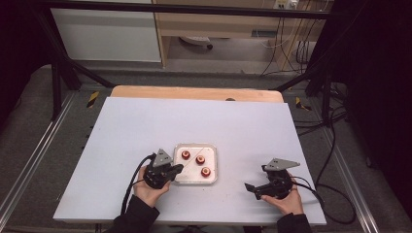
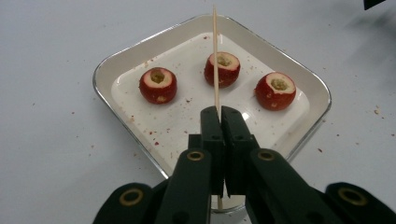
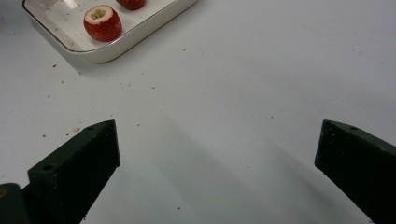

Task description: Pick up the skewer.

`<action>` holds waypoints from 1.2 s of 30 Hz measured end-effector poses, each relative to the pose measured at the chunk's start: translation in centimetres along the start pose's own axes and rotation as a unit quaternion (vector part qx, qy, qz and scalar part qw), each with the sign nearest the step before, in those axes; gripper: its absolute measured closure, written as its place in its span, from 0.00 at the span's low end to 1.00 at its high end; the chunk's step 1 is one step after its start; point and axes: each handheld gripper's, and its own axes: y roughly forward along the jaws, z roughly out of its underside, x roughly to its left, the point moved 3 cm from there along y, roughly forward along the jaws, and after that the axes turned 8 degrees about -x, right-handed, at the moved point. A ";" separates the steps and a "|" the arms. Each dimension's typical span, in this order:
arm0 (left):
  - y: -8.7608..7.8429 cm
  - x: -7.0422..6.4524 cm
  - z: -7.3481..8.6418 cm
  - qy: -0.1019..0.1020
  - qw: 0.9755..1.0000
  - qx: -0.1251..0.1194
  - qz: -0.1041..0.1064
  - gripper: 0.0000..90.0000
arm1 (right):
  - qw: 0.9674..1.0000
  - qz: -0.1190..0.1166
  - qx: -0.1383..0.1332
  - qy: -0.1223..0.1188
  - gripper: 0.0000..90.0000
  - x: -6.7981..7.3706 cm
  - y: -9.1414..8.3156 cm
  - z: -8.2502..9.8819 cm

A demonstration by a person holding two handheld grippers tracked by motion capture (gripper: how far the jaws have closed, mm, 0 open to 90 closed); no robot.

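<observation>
3 cored red fruits (image 2: 158,85) sit in the white tray (image 2: 105,70). Left gripper (image 2: 218,111) pinches a thin skewer (image 2: 215,56) that could snap or slip sideways; right gripper (image 3: 217,149) waits spread, too far to steady fruit.

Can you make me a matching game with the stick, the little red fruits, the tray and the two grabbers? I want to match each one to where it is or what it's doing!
Things:
1. wooden skewer
2. red fruits
3. left gripper
4. right gripper

States:
A. jaws wide apart over the bare table
B. jaws shut on a thin stick
C. sitting in the white tray, tops cut open
D. pinched between two jaws, pointing out over the tray

Pairs: 1-D, 2-C, 3-B, 4-A
</observation>
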 end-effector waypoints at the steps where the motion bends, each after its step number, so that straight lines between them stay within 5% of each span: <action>1: 0.0 0.0 -0.1 0.002 1.000 0.001 0.003 0.98 | 1.000 0.001 0.002 -0.008 0.01 0.1 0.1 -0.1; 14: -0.1 -0.4 -1.0 0.028 0.999 0.013 0.031 0.98 | 0.998 0.005 0.020 -0.062 0.02 1.8 1.0 -1.6; 23: 0.1 -0.9 -1.5 0.047 0.997 0.028 0.053 0.98 | 0.993 0.004 0.029 -0.114 0.04 3.7 1.8 -3.1; 32: 0.6 -1.9 -2.3 0.077 0.993 0.053 0.071 0.98 | 0.984 0.009 0.035 -0.172 0.07 5.1 2.4 -4.4; 36: 1.1 -2.8 -2.7 0.091 0.991 0.062 0.080 0.98 | 0.976 0.008 0.036 -0.215 0.11 5.9 2.7 -4.8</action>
